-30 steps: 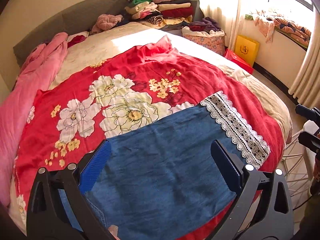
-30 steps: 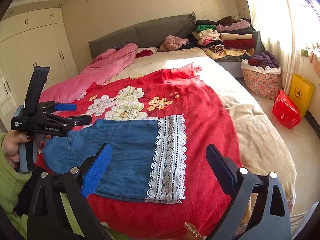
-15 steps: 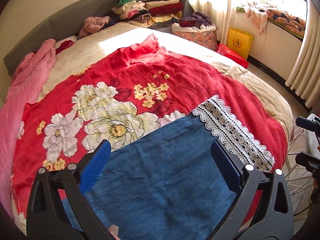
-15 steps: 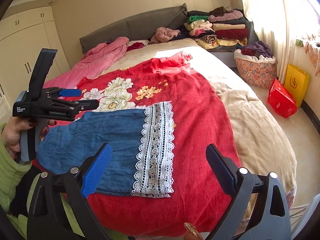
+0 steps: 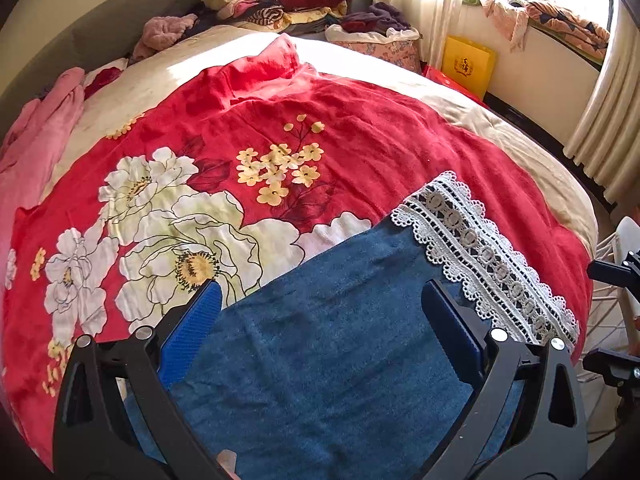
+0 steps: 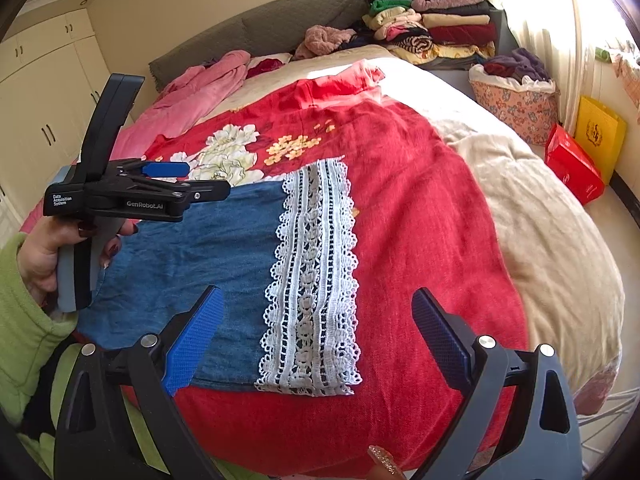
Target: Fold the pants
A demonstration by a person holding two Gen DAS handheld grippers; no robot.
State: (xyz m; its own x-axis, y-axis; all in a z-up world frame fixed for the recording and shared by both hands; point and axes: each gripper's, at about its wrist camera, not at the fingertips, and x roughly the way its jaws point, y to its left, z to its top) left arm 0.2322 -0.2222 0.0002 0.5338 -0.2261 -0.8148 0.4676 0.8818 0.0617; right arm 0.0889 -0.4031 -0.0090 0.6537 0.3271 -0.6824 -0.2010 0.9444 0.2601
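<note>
We're hovering both tongs, left [image 5: 320,308] and right [image 6: 318,316], wide apart and gripping nothing, over pants [image 6: 208,248] lying flat on bed [image 6: 540,240].

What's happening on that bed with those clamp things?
A person is folding pants on a red bedspread, holding a two-finger gripper in each hand. The blue pants with a lace hem lie flat. The left gripper and the right gripper both hover open, gripping nothing.
</note>
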